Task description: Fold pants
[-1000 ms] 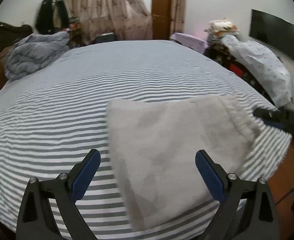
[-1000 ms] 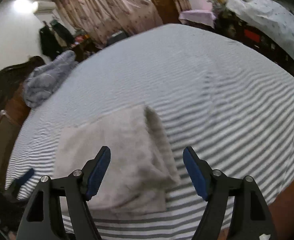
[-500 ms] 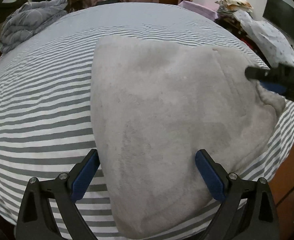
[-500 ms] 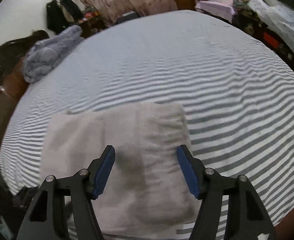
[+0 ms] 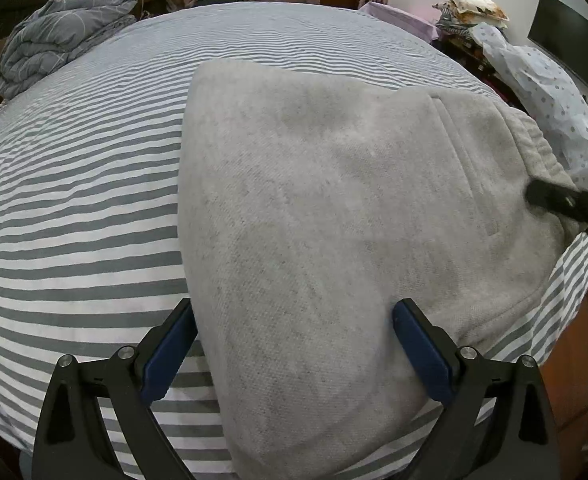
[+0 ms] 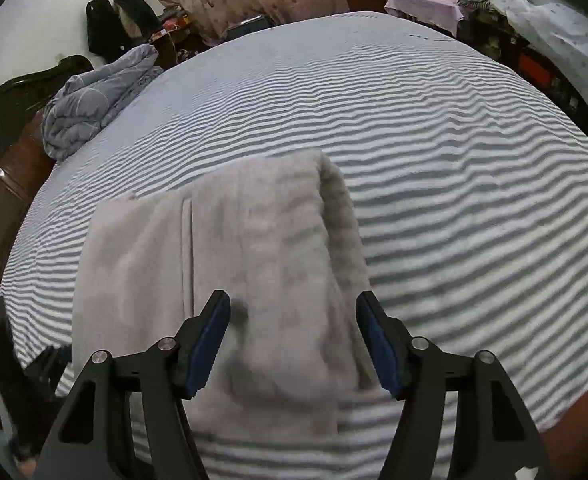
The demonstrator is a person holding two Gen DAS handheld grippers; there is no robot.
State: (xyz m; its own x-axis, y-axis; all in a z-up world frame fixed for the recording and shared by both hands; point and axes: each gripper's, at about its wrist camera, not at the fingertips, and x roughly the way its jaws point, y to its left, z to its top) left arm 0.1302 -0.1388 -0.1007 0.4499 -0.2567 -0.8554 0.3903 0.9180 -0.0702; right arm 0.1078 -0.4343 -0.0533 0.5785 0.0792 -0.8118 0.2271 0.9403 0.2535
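Note:
Grey fleece pants (image 5: 334,200) lie folded into a thick pad on the striped bed sheet (image 5: 74,200), near the bed's front right corner. My left gripper (image 5: 294,344) hovers open just above the pad's near left part, its blue pads straddling the folded edge. The waistband end (image 6: 286,248) fills the right wrist view, and my right gripper (image 6: 294,340) stands open astride it, pads on either side of the fabric without squeezing it. In the left wrist view the right gripper's black finger (image 5: 566,204) rests at the waistband edge.
A rumpled grey-blue duvet (image 5: 54,48) is heaped at the bed's far left corner. A spotted cloth bundle (image 5: 542,92) and stacked bedding sit beyond the right side. The wooden bed frame (image 5: 566,360) shows just past the sheet's right edge. Curtains and a door stand at the far wall.
Both grippers have dropped and tipped down toward the pants, which now fill each view. The right gripper has slid over the waistband end and its jaws have narrowed a little.

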